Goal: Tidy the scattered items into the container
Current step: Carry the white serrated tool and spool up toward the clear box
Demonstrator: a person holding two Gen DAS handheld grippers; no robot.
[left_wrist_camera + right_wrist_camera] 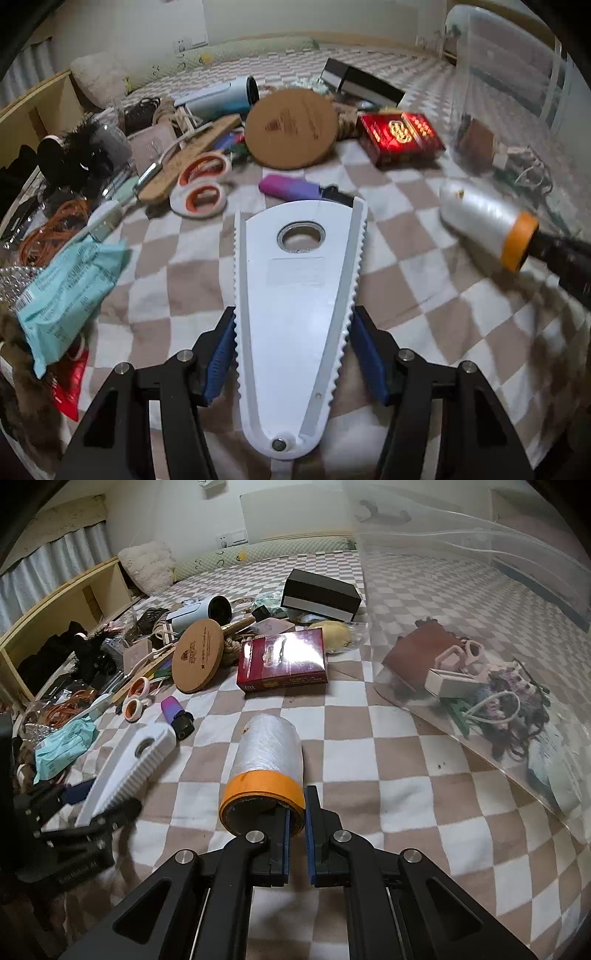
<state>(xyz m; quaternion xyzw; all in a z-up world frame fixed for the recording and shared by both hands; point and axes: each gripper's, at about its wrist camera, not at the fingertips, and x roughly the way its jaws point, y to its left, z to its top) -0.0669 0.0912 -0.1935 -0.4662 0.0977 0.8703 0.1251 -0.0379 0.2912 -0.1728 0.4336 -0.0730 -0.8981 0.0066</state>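
While the left gripper (pixel 291 332) grips a white wedge-shaped tool (pixel 295 295) between its blue pads (pixel 221 354), the tool's serrated long edges bear against both pads and its broad end, with a metal-ringed hole, points away from the camera. The tool is held above the checkered blanket (pixel 424 295) that covers the bed.

The right gripper (pixel 295 830) is clamped on the wall of a roll of clear film (pixel 267 760) with an orange tape band at the near end. One finger sits inside the core and the other outside, with the jaws nearly together. The roll is held above the blanket, its far end pointing toward the clutter.

The clear plastic container (pixel 461 546) stands on the right side of the bed. Through its wall a brown pouch (pixel 421 653), a small white box and tangled cords are visible on its floor. The roll is near the container's front wall but outside it.

Loose items remain along the left and far part of the bed:
- red box (pixel 282 661)
- round cork disc (pixel 197 661)
- black box (pixel 321 594)
- purple lighter-shaped item (pixel 288 186)
- scissors with orange-lined handles (pixel 201 184)
- teal packet (pixel 70 288)
- orange cord bundle (pixel 51 229)
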